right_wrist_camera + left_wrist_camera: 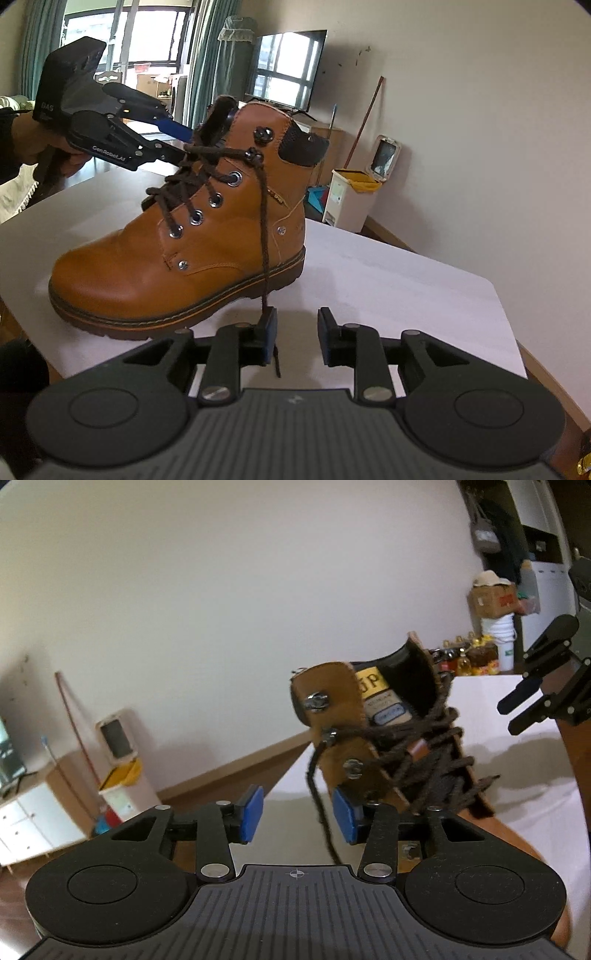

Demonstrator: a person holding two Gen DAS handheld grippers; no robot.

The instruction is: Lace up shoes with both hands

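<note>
A tan leather boot [177, 243] stands on the white table [388, 280], toe to the left in the right wrist view; the left wrist view shows its open cuff and tongue [384, 701] from close by. Dark brown laces [184, 192] cross the eyelets. One lace end [264, 236] hangs from a hook down past my right gripper [297, 338], which is open; the lace lies against its left pad. Another lace end [317, 786] hangs between the blue pads of my open left gripper [297, 814], which sits by the boot's upper hooks and also shows in the right wrist view [173, 142].
A white bin with a yellow bag [351, 199] and a broom [360, 122] stand by the wall. A TV [286, 68] is behind the boot. Boxes, a bucket and bottles [491, 627] are at the far side. The table edge [509, 332] is to the right.
</note>
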